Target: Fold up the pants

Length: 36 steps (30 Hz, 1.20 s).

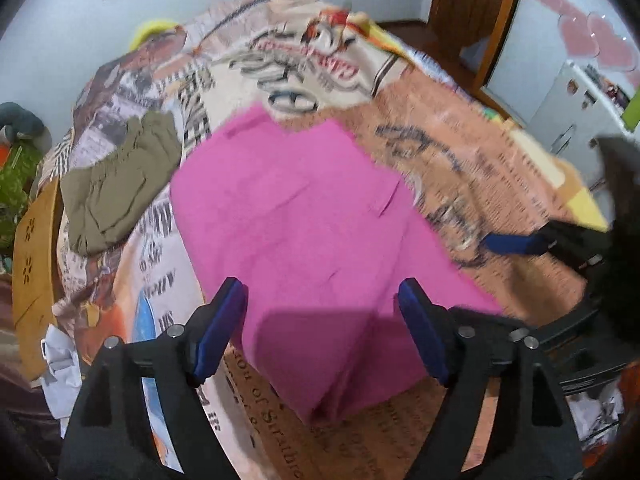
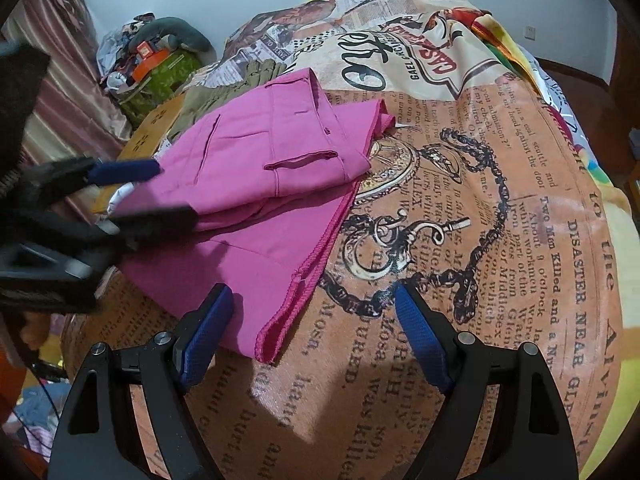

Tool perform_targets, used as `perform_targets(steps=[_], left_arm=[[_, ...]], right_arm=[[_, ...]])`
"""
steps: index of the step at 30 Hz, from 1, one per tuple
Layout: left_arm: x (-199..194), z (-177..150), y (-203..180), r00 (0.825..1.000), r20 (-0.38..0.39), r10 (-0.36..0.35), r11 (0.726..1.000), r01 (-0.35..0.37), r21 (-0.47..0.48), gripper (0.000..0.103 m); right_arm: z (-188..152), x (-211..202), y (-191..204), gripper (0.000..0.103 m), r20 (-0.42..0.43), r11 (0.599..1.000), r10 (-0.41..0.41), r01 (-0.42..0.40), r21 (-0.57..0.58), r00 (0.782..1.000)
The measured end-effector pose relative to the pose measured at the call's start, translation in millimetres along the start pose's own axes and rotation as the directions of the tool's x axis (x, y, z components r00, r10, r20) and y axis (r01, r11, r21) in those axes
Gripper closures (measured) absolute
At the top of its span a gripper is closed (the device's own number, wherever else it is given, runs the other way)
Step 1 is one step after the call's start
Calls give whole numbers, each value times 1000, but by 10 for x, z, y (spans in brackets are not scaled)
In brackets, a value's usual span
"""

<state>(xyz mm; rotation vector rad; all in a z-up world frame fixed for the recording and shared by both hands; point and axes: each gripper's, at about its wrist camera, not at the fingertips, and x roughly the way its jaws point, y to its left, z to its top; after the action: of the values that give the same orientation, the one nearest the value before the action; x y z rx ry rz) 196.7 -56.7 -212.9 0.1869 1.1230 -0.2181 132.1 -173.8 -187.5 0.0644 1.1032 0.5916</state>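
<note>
One pair of pink pants (image 2: 256,184) lies folded on the bed's newspaper-print blanket (image 2: 500,216), and a single olive-green garment (image 1: 120,184) sits bunched just beyond it, toward the bed's far-left edge. Two grippers are in view, both with blue pads.

The pants form a stack of layers: the upper layer shows two welt pocket slits and a seam, while a lower layer spreads out beneath it with a stitched hem running along its right edge down to a near corner. In the left wrist view the fabric looks smooth and flat, though motion blur there hides finer creases.

The left gripper (image 1: 322,328) hovers over the near end of the pants with its jaws spread wide and nothing between them. The right gripper (image 2: 314,330) is likewise wide apart and empty, poised above the hem corner and the bare blanket beside it.
</note>
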Motion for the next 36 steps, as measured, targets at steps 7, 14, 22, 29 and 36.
perform_targets(steps=[7, 14, 22, 29, 36], left_arm=[[6, -112, 65, 999, -23, -25, 999, 25, 23, 23], [-352, 189, 504, 995, 81, -50, 988, 61, -142, 14], [111, 826, 1156, 987, 36, 159, 961, -146, -233, 7], [776, 957, 1512, 985, -127, 119, 939, -153, -307, 7], [1226, 1011, 1461, 967, -210, 144, 949, -196, -248, 4]], right_arm=[[-1, -3, -22, 22, -5, 1000, -3, 3, 3, 1000], [-4, -3, -30, 22, -6, 1000, -2, 2, 11, 1000], [19, -20, -64, 22, -6, 1000, -7, 7, 24, 1000], [65, -63, -169, 22, 1, 999, -32, 32, 37, 999], [106, -56, -229, 22, 3, 998, -39, 39, 55, 999]])
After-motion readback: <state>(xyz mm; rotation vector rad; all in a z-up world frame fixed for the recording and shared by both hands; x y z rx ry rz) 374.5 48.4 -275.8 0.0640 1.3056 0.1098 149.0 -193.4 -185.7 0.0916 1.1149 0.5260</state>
